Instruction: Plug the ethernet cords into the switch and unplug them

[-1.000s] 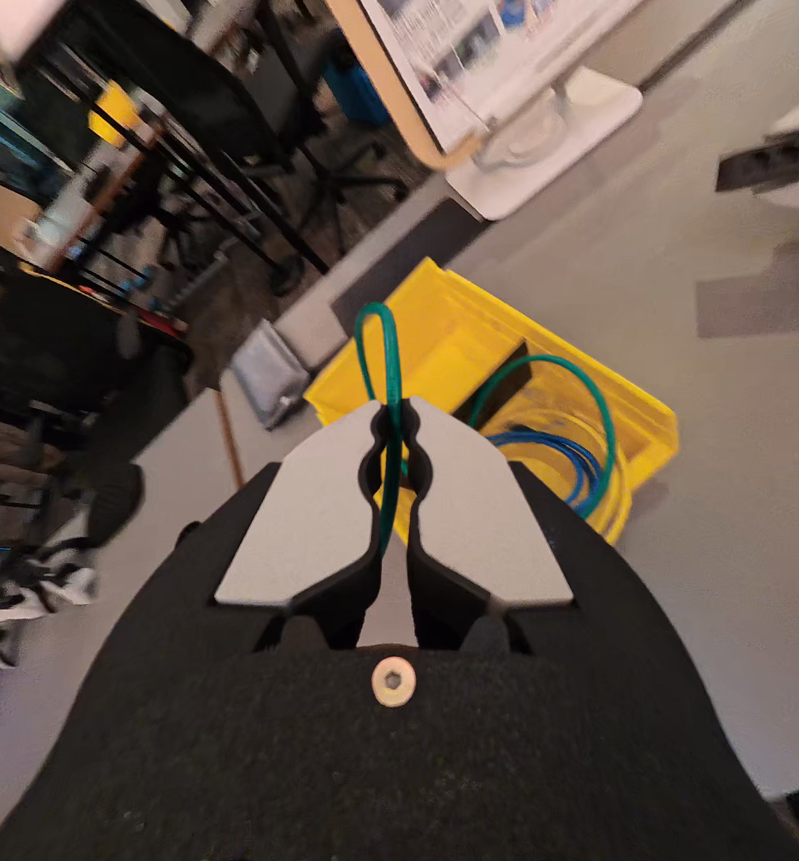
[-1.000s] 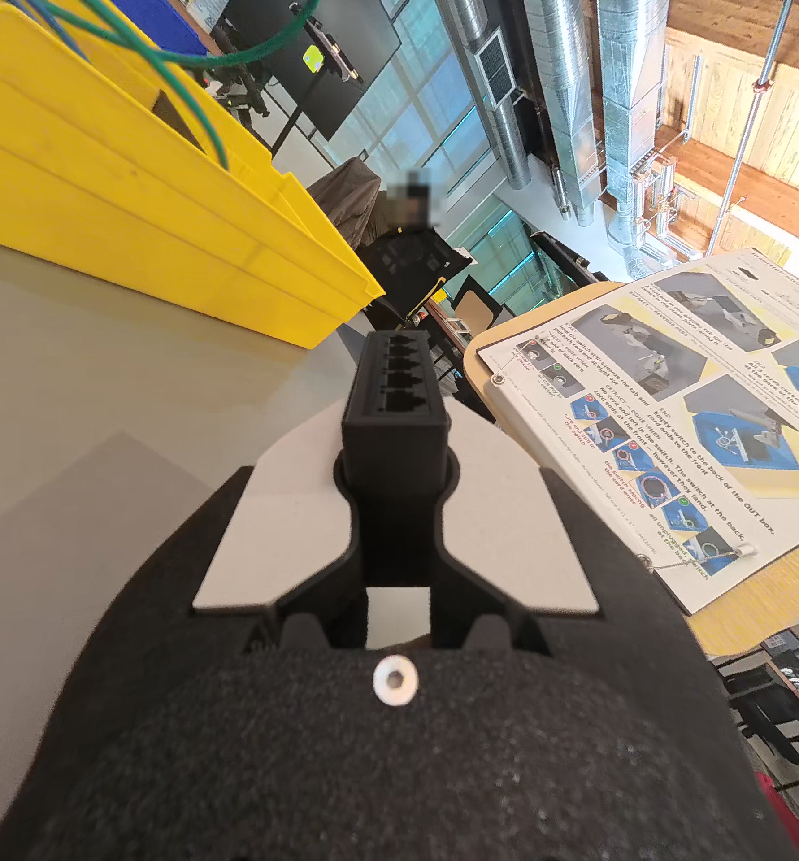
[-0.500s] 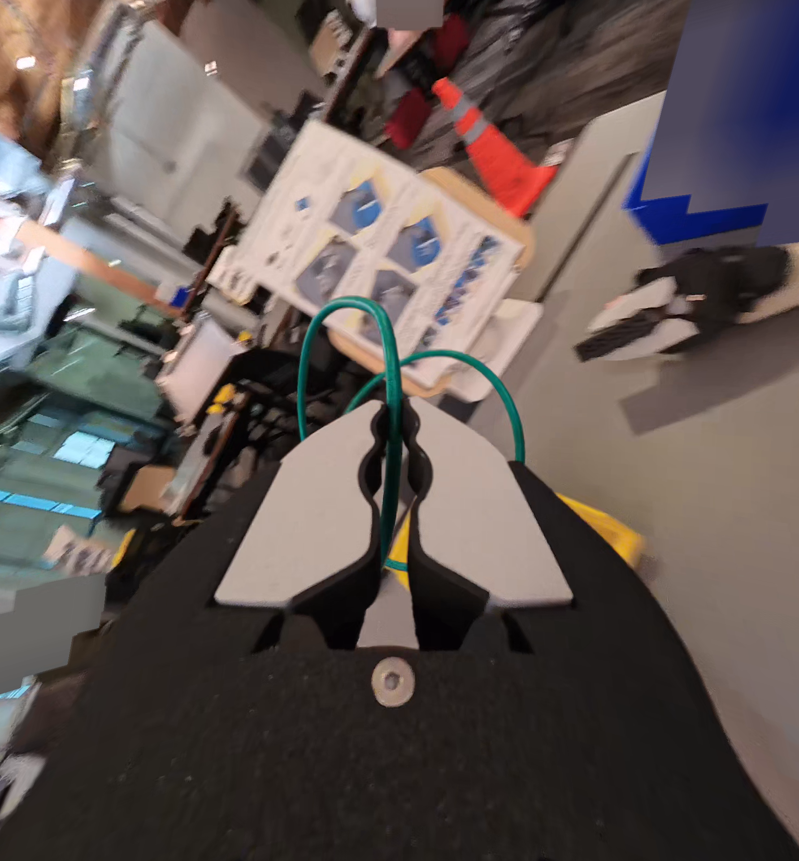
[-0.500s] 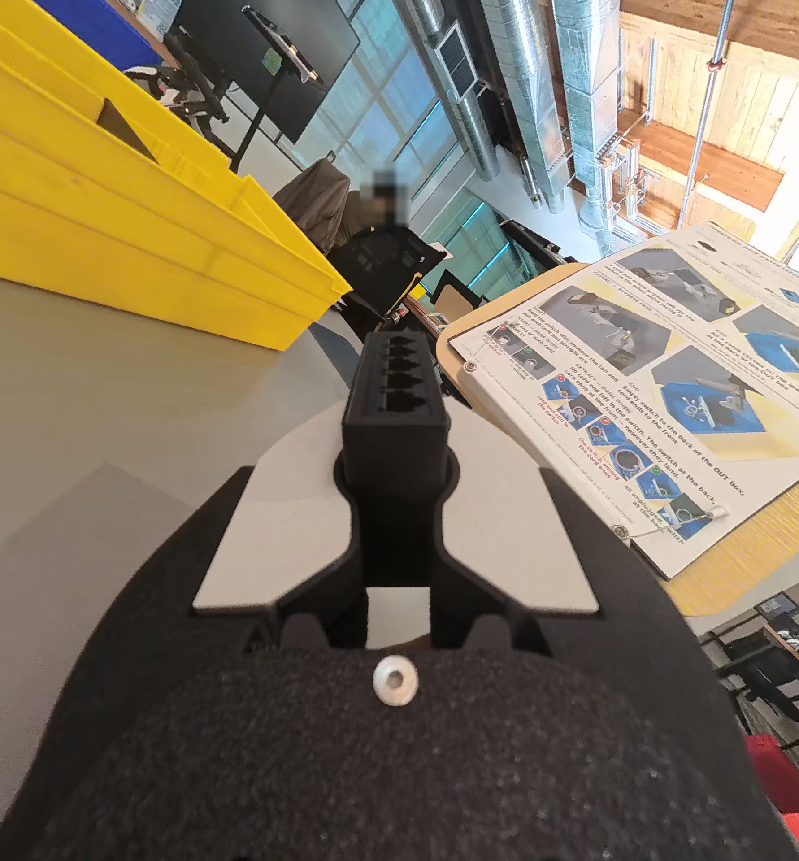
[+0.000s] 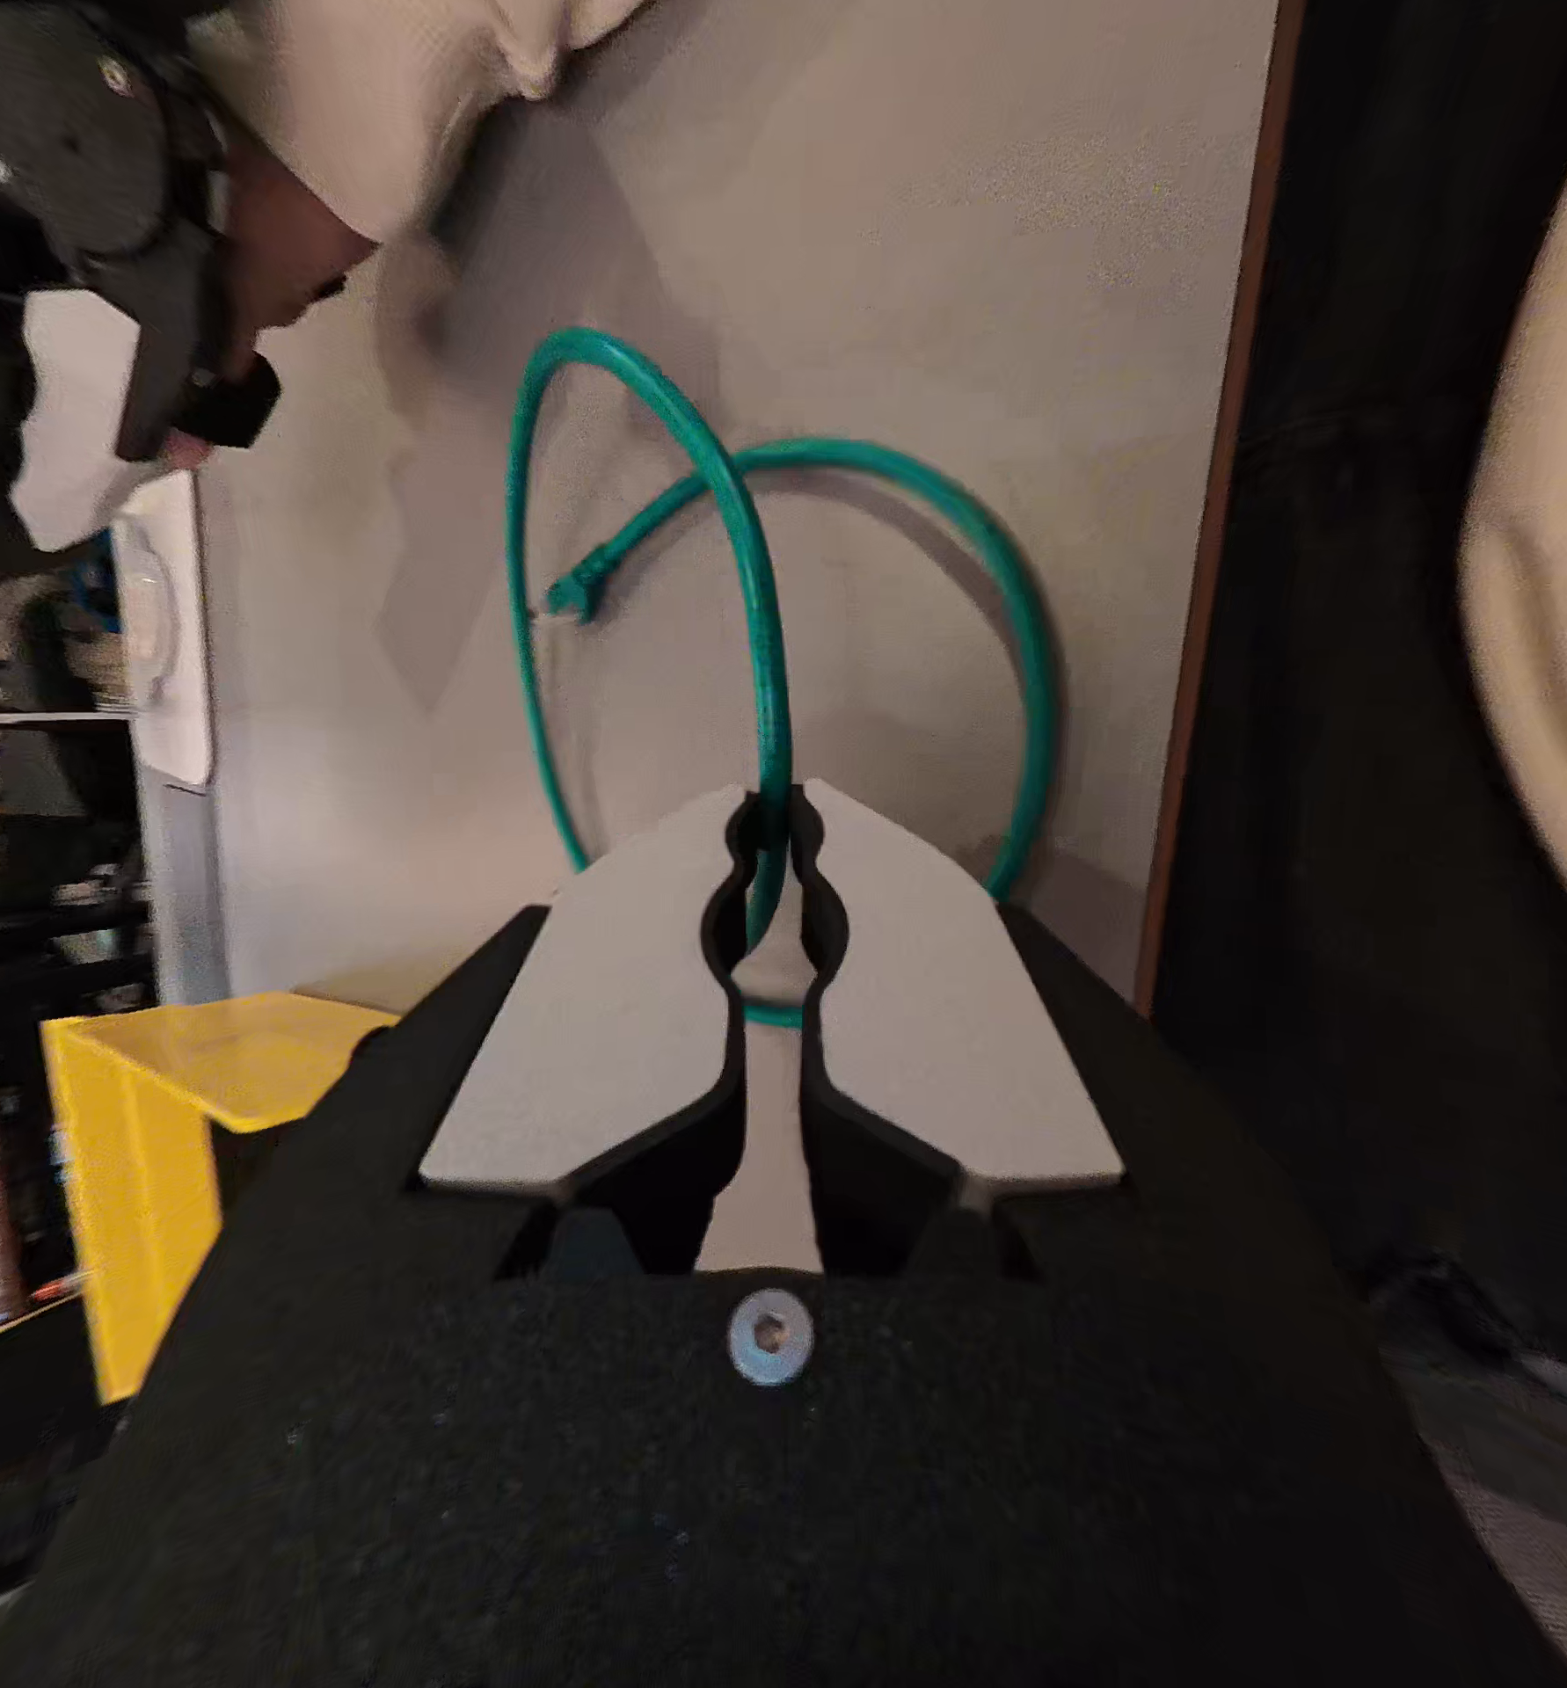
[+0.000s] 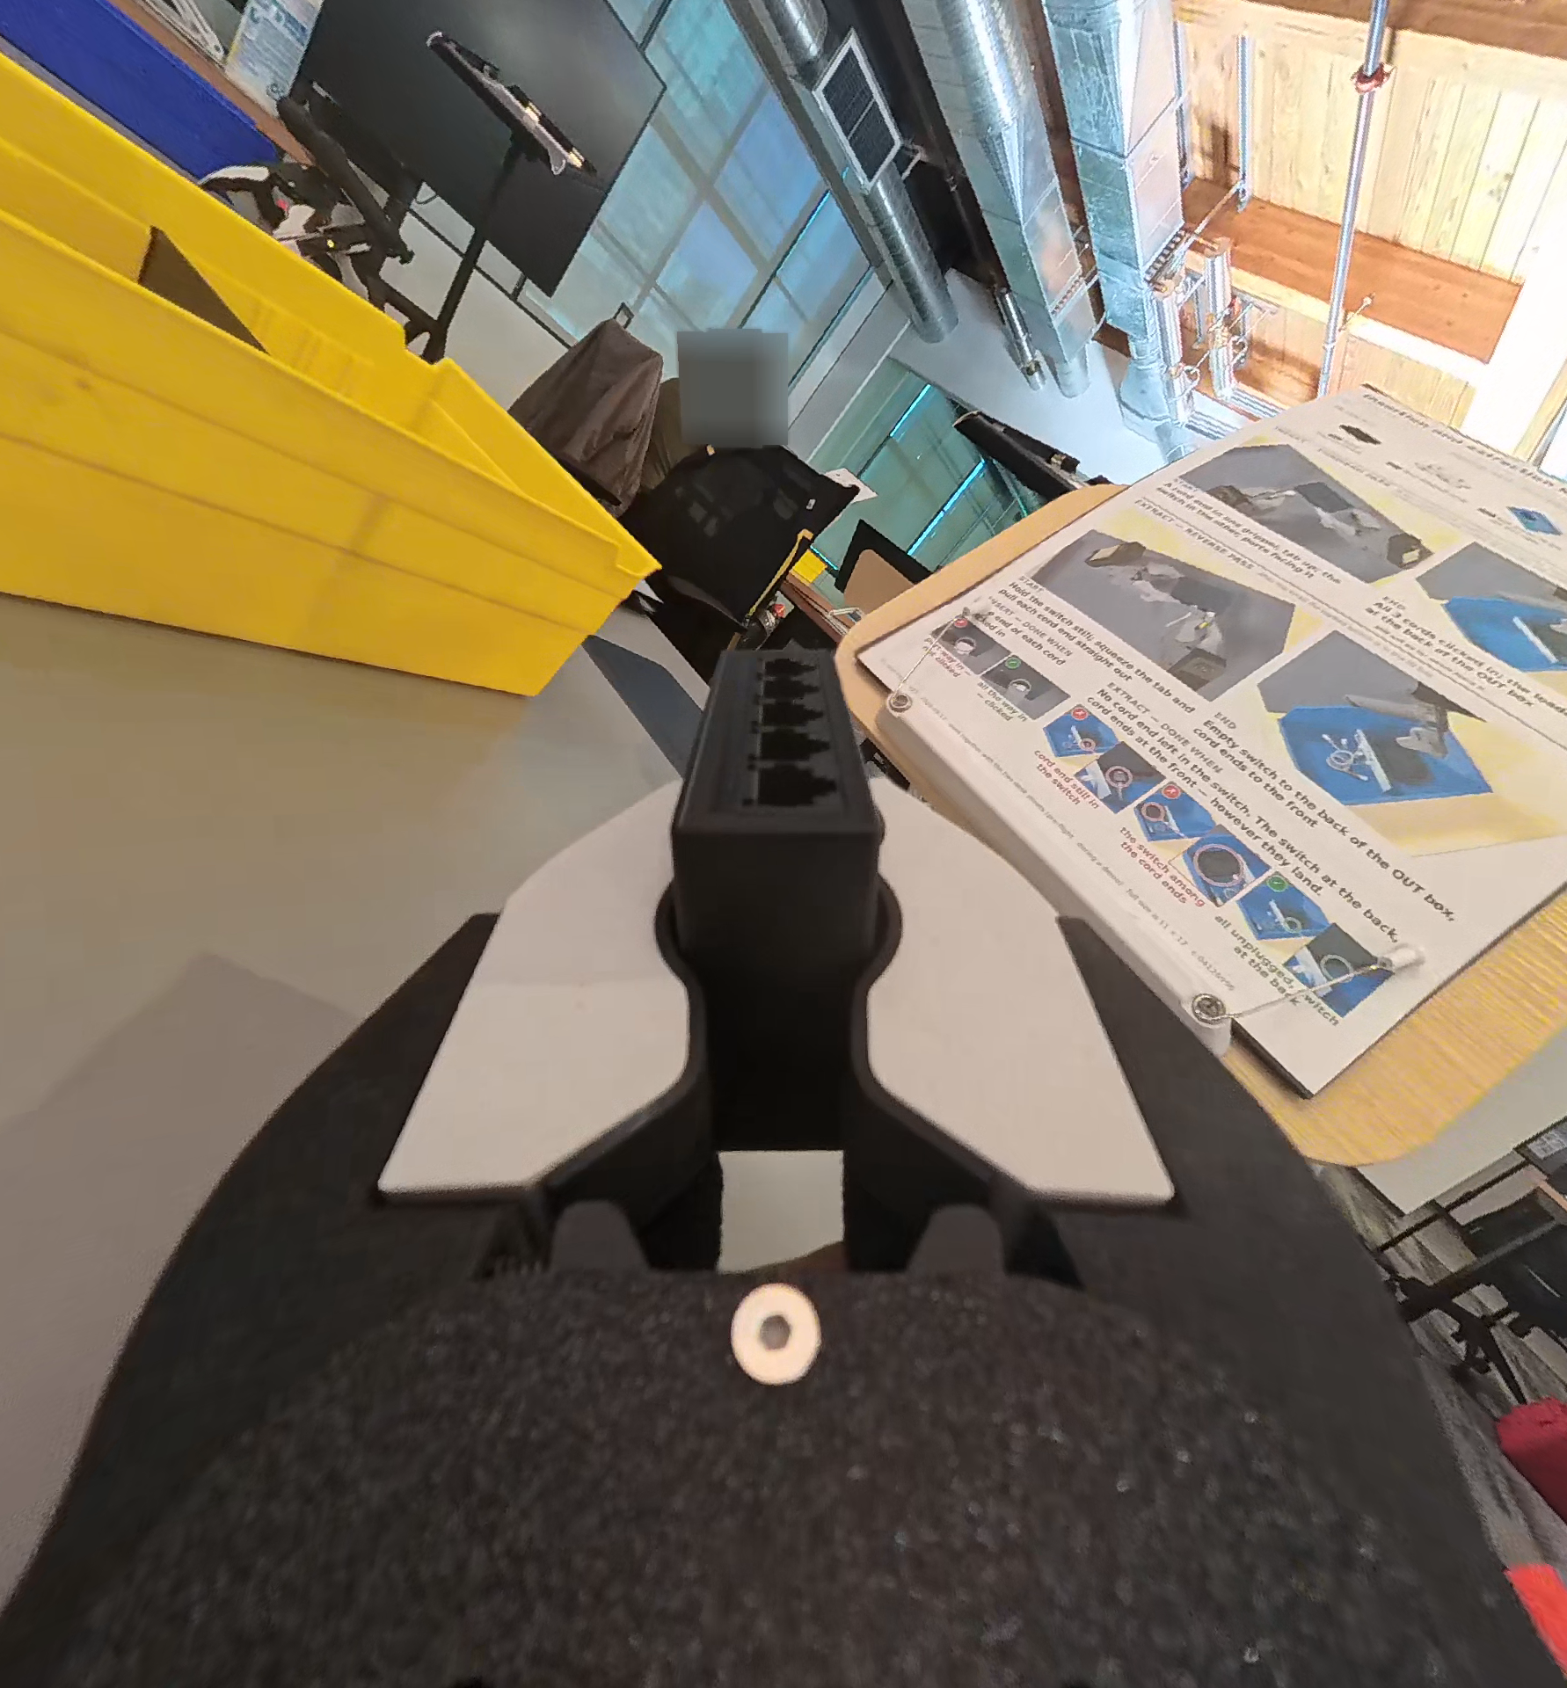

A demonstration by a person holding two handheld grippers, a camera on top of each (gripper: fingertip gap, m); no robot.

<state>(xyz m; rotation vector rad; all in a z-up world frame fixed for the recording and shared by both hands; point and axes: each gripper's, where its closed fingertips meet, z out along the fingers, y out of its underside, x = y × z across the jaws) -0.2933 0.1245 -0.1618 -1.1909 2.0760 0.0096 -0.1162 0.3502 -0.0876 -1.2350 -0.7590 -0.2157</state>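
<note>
Pinching one green ethernet cord between its nearly closed fingers, the left tool holds it so the cord loops up and away over the grey table, with its one visible plug end hanging free and pointing down-left. The right tool is clamped on the single black switch, long axis running straight out along the fingers, its row of five empty ports facing up. One yellow bin sits on the table just off to the left.
</note>
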